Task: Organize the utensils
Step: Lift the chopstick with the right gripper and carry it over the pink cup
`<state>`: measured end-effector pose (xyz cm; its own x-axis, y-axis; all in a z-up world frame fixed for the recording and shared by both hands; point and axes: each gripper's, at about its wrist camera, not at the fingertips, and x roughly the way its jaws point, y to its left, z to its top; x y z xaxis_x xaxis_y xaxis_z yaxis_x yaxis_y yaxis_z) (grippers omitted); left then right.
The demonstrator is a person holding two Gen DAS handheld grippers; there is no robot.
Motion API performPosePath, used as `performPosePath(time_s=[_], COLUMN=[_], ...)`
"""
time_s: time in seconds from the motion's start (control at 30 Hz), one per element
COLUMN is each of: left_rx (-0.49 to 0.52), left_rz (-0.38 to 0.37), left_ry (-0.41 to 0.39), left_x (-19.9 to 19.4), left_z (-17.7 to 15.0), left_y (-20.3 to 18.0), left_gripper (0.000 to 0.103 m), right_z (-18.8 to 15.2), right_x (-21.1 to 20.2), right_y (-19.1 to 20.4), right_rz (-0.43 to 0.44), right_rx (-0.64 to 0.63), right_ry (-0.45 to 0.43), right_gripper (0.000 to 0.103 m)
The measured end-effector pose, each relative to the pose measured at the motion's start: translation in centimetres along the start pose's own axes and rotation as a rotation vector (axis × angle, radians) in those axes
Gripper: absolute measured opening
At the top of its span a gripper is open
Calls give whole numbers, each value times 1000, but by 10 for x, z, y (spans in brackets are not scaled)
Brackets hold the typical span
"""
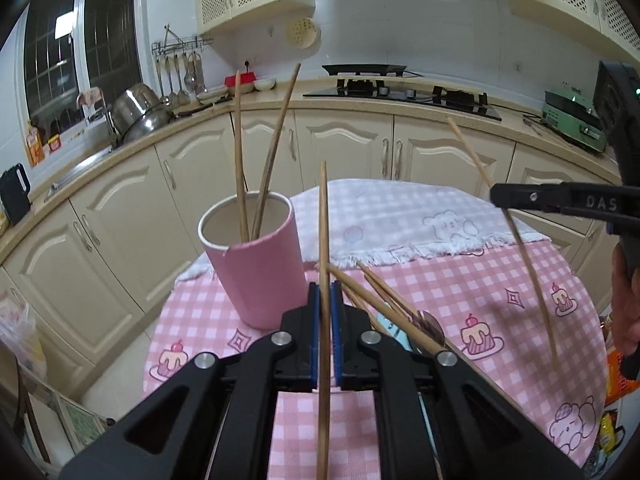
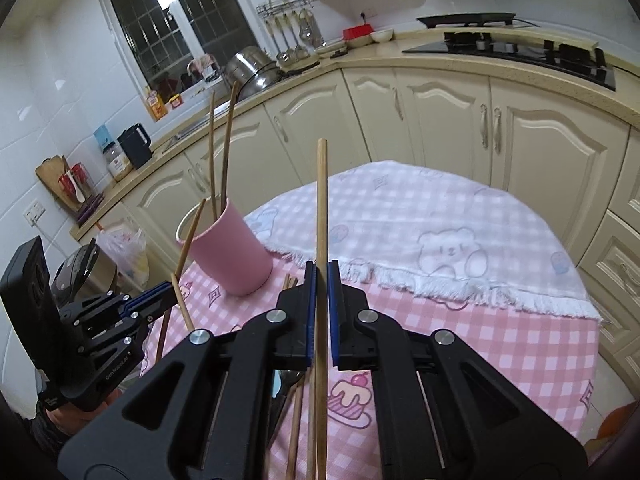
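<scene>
While both hands carry a chopstick apiece, nothing has gone into the cup from either yet.

Far left of the table [image 1: 500,280]: pink cup [image 1: 256,264], upright on the checked cloth, two chopsticks [image 1: 256,152] already standing in it and leaning on the rim. It sits near the table's left edge, just ahead of the left gripper.

Left gripper [image 1: 325,300]: narrow, blue pads pinching a single chopstick [image 1: 323,232] near its middle, held roughly upright. Upright likely so it can drop end-first into the cup mouth.

Just right of it, flat on the cloth: a loose heap of remaining chopsticks [image 1: 384,304], fanned and crossing. Something blue and a dark rounded piece lie under them, possibly a spoon; too covered to tell.

Right gripper [image 2: 321,280]: pads nearly together around a paler chopstick [image 2: 321,208], also upright. In its own view a thin gap shows beside the stick, so the grip may be light. Seen from the left wrist, that stick hangs tilted, well apart from the cup.

Judgement: left stick goes in first, being nearer. Risk: nudging the light cup or the leaning sticks.
</scene>
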<state>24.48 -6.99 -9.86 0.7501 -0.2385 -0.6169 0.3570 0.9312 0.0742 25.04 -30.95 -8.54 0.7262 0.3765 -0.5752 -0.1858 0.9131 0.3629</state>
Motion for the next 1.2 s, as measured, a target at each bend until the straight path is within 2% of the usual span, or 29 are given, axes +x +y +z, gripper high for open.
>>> performPosePath(time_s=[0.1, 0.23, 0.57, 0.8, 1.0, 1.2], left_rx=[-26, -67, -217, -240, -238, -285], left_rz=[-6, -28, -107, -71, -39, -53], left_ry=[1, -50, -300, -440, -578, -633], left_x=[4, -3, -51, -76, -80, -63], left_z=[4, 10, 44, 78, 103, 125], left_y=[4, 10, 46, 67, 79, 96], left_gripper=[5, 5, 5, 5, 5, 5], right_z=[2, 9, 32, 60, 94, 121], right_x=[-4, -11, -26, -22, -3, 19], right_y=[0, 2, 31, 74, 111, 129], right_rz=[-14, -4, 69, 137, 201, 211], right_rx=[-2, -2, -38, -92, -121, -127], right_ry=[-22, -62, -188, -267, -340, -413], right_gripper=[6, 6, 6, 6, 6, 6])
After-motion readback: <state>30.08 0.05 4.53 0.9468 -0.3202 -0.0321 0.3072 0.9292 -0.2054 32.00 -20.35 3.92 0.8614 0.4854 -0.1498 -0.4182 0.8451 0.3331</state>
